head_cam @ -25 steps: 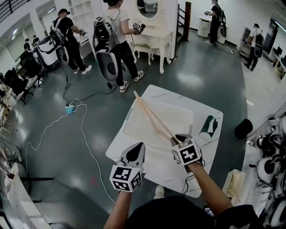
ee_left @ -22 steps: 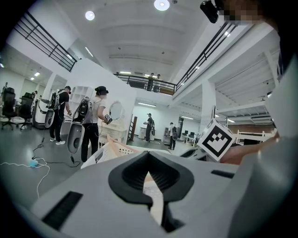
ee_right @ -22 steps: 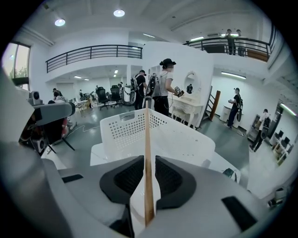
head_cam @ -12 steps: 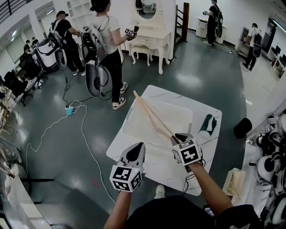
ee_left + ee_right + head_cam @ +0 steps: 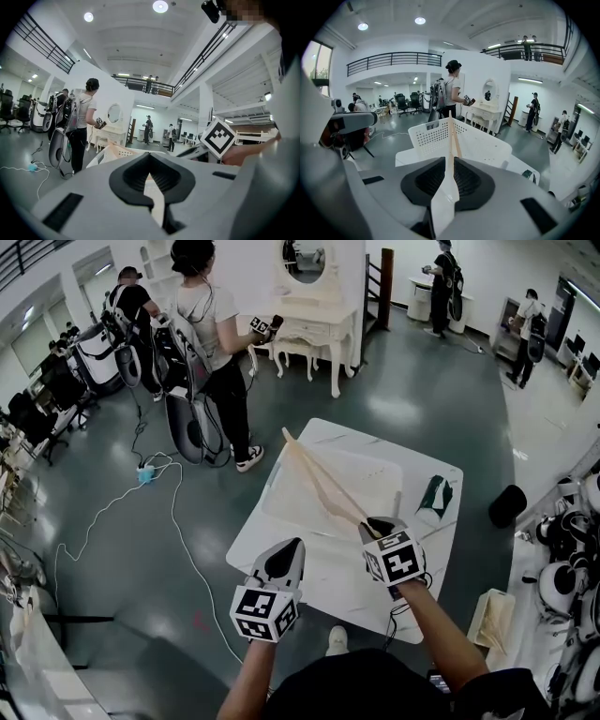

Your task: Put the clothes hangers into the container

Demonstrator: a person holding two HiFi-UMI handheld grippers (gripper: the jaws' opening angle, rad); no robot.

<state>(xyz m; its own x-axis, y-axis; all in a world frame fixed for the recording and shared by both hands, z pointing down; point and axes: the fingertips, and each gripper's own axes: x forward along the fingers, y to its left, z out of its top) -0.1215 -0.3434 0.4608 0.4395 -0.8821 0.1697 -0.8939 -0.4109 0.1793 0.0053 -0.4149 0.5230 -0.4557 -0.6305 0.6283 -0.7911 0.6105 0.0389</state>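
The right gripper (image 5: 375, 524) is clenched on one end of the wooden clothes hangers (image 5: 323, 486), which slant over the white perforated container (image 5: 367, 465) in the middle of the worktop (image 5: 328, 589), pointing toward its far-left corner. The left gripper (image 5: 292, 547) hovers over the near-left edge, jaws closed on nothing.

We find a large open lab hall: polished grey floor (image 5: 403, 399), a railed mezzanine (image 5: 389, 58), a white dressing table (image 5: 314, 329) staged at the far side, office chairs (image 5: 33, 409) at left, loose cables (image 5: 112, 502), and people (image 5: 211, 324) wearing backpack rigs.
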